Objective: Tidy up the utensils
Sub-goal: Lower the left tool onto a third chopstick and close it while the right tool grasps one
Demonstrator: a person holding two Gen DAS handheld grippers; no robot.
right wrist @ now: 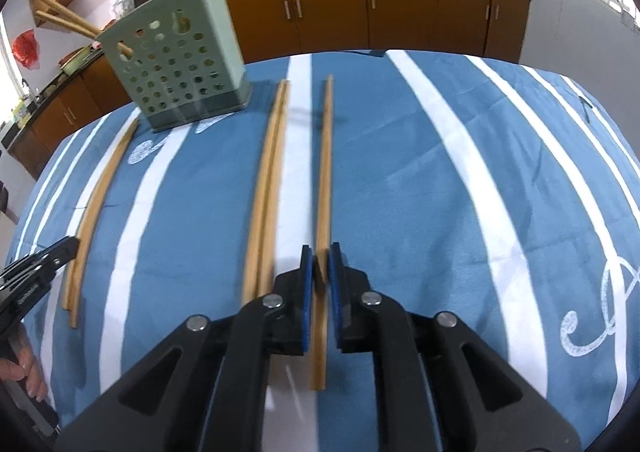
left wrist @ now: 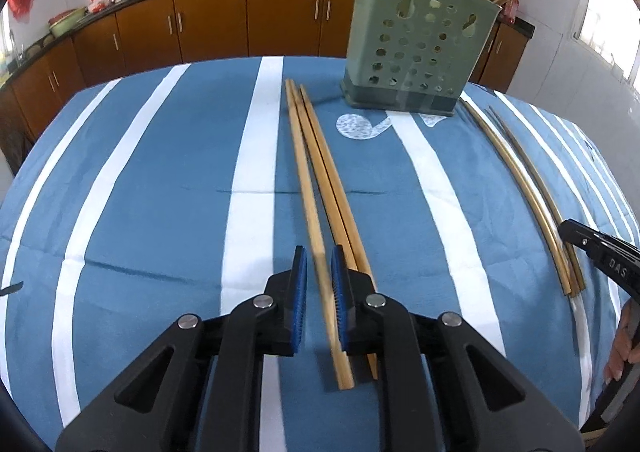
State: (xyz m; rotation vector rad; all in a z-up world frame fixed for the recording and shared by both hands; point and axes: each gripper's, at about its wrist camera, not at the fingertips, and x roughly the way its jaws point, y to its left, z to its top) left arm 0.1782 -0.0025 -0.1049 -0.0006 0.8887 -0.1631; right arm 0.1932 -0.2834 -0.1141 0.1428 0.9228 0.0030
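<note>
A green perforated utensil holder (left wrist: 420, 39) (right wrist: 180, 63) stands at the far side of the table with several chopsticks sticking out. My left gripper (left wrist: 318, 252) is shut on a wooden chopstick (left wrist: 304, 179) near its close end. Two more chopsticks (left wrist: 332, 187) lie right beside it, partly under the right finger. My right gripper (right wrist: 320, 250) is shut on another single chopstick (right wrist: 326, 171), held just off the cloth. A pair of chopsticks (right wrist: 268, 191) lies to its left. Each gripper shows at the edge of the other's view: the left gripper (right wrist: 40, 264) and the right gripper (left wrist: 592, 244).
A blue cloth with white stripes (left wrist: 140, 191) (right wrist: 500, 191) covers the table. More chopsticks (left wrist: 532, 191) lie at the right of the left wrist view. A person's hand (left wrist: 624, 348) (right wrist: 24, 368) shows at the frame edges. Brown kitchen cabinets (left wrist: 208, 23) line the wall behind.
</note>
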